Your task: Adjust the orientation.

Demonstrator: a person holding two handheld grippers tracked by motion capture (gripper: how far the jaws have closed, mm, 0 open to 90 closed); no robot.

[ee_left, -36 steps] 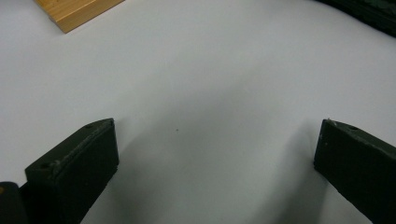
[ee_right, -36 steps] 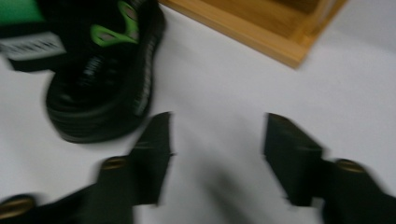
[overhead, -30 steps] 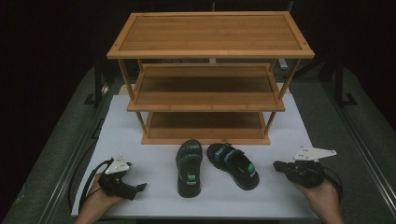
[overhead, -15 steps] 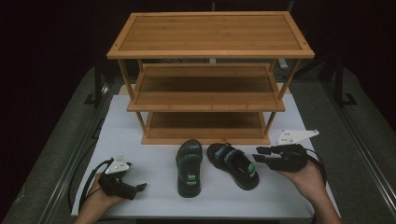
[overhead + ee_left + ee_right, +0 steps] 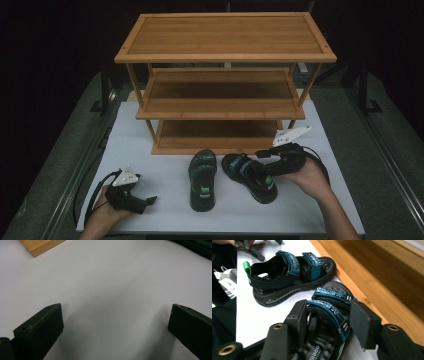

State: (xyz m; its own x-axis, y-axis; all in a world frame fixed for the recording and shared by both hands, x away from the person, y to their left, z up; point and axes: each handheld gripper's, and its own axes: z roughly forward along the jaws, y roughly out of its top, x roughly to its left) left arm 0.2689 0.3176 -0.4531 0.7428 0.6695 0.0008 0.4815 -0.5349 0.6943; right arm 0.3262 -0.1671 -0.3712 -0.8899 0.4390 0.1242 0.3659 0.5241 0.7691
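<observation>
Two black sandals with teal straps lie on the white mat in front of a wooden rack. The left sandal (image 5: pixel 202 182) points at the rack, and the right sandal (image 5: pixel 263 190) lies angled. My right gripper (image 5: pixel 256 162) hovers over the right sandal. In the right gripper view, its jaws (image 5: pixel 329 320) have just been opening and straddle the sandal's front strap (image 5: pixel 325 310), with the pads not clearly pressing on it. The other sandal (image 5: pixel 287 272) lies beyond. My left gripper (image 5: pixel 150 201) rests on the mat at the front left, and its jaws (image 5: pixel 116 322) are open wide over bare mat.
The three-tier wooden rack (image 5: pixel 225 107) stands at the back of the white mat (image 5: pixel 160 160), its shelves bare. Its base corner (image 5: pixel 40 246) shows in the left gripper view. Grey table edges with dark rails run along both sides.
My right gripper moved left from the mat's right edge to over the right sandal, and its jaws opened around the strap. The left gripper stayed put.
</observation>
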